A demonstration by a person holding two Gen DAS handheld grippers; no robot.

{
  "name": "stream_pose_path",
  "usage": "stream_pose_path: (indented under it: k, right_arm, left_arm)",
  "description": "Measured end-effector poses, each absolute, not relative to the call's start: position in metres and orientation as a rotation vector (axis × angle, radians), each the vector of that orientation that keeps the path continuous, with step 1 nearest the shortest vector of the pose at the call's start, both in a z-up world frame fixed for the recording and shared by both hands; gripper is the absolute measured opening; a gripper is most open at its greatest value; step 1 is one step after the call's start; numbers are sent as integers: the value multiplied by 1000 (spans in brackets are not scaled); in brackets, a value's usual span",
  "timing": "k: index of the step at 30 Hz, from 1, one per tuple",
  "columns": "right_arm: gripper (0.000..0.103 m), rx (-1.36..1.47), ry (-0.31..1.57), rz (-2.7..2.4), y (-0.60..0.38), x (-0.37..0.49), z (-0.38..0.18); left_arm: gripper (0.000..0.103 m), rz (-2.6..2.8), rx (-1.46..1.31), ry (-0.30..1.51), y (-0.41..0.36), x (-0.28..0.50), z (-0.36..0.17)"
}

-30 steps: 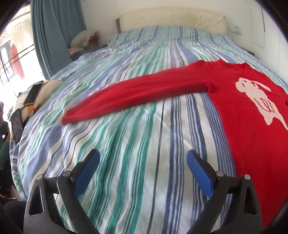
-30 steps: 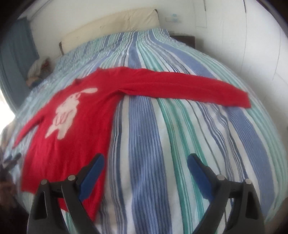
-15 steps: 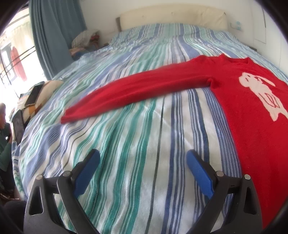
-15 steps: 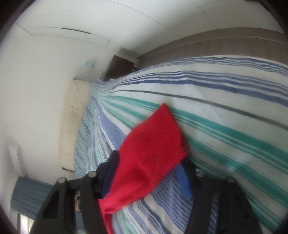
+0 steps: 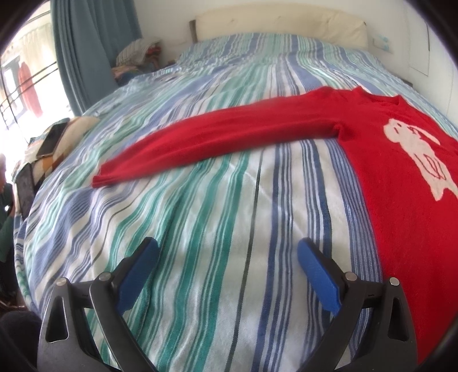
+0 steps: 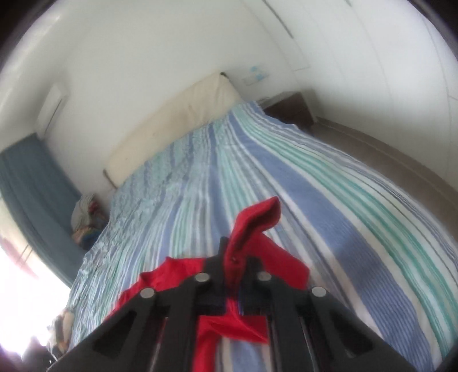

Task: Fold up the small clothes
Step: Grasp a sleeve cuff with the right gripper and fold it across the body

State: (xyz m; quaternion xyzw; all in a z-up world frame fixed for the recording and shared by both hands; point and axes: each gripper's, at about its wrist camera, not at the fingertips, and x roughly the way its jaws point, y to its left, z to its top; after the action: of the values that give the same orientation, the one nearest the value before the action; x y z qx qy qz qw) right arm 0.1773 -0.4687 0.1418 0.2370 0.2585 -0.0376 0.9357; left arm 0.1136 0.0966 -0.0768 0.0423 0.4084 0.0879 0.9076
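Pinching the cuff of the red knit sweater between closed jaws, the right gripper holds that sleeve off the blue-and-green striped bedspread, while the wide-open left gripper faces the other sleeve at 12 o'clock.

A bright bedroom with a big bed

The bed has a cover with blue, green and white stripes, and a cream headboard stands against the white wall. A blue curtain hangs by a sunny window on one side. A pile of cloth sits near the curtain. A dark little cabinet stands on the other side by the brown floor.
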Motion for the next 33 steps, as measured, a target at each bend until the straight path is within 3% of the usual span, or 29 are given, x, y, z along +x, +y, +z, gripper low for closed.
stream_pose_path:
  k: [4,8,10,12,13,14,21,25,26,33]
  right_arm:
    - [4,334,580,119,-347,236,162]
    - [4,217,665,219,-247,272,128]
    - [9,221,712,284,-215,277,96]
    - [44,295,823,410,-199,284,61]
    - [72,353,864,464,-193,286,47]
    - [74,416,870,503,-197,280,37]
    - [75,520,915,418,-278,259,16]
    - [78,534,1089,154,-355,244,-36]
    - [74,515,1107,81,-373,236,-47]
    - [72,438,947,-16,-418,168,-26]
  left_arm:
    - [98,181,71,842,100,112,-76]
    - [98,185,56,845,103,111,-78]
    - [98,186,65,845,101,111,-78]
    - [98,187,76,846,101,112,-79]
    - [98,188,78,847,101,112,-80]
    - [98,188,78,847,101,112,-80]
    - [100,201,61,873,102,116,-82]
    - [102,213,86,875,98,116,-86]
    - [102,214,91,873,98,115,-87]
    - [102,218,105,877,96,116,-93]
